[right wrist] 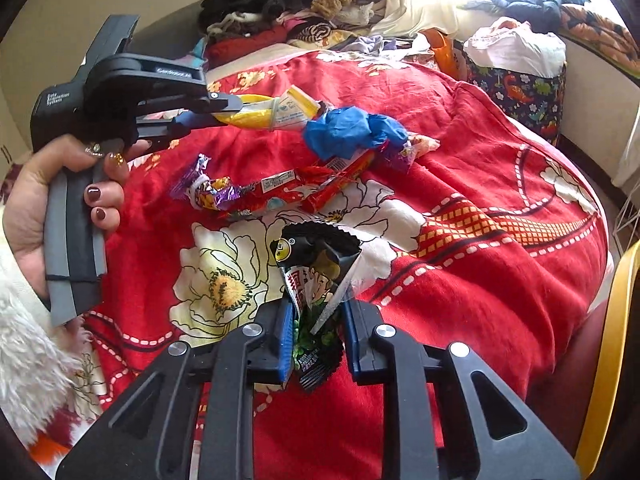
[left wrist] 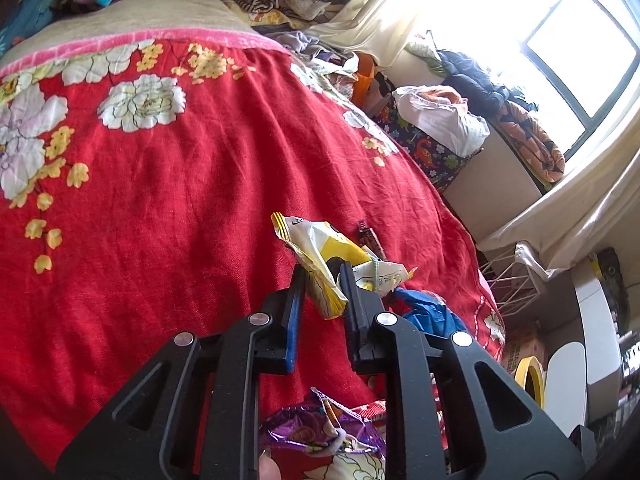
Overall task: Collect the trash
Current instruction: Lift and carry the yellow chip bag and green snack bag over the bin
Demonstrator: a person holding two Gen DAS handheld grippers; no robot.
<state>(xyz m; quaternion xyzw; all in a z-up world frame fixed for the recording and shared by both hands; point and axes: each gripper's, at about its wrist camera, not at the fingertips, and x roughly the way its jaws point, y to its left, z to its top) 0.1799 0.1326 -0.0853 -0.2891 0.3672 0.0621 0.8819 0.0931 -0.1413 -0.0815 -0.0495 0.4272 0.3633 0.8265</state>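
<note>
Trash lies on a red flowered bedspread [left wrist: 160, 200]. My left gripper [left wrist: 323, 276] is shut on a yellow and white snack wrapper [left wrist: 320, 248], which sticks up between its blue pads. The right wrist view shows that same left gripper [right wrist: 224, 110], held by a hand [right wrist: 36, 192], pinching the yellow wrapper [right wrist: 276, 114]. My right gripper [right wrist: 316, 312] is shut on a black and green snack packet [right wrist: 316, 272] that stands upright between its fingers. Still on the bed are a crumpled blue glove [right wrist: 352, 130], a red wrapper [right wrist: 304, 188] and a purple foil wrapper [right wrist: 208, 190].
A heap of clothes [right wrist: 304, 4] lies at the head of the bed. A dinosaur-print fabric bin [right wrist: 520, 92] with a white bag stands beside the bed under the bright window [left wrist: 560, 40]. A white wire basket [left wrist: 512, 280] and a yellow rim [right wrist: 608, 360] sit at the bed's right edge.
</note>
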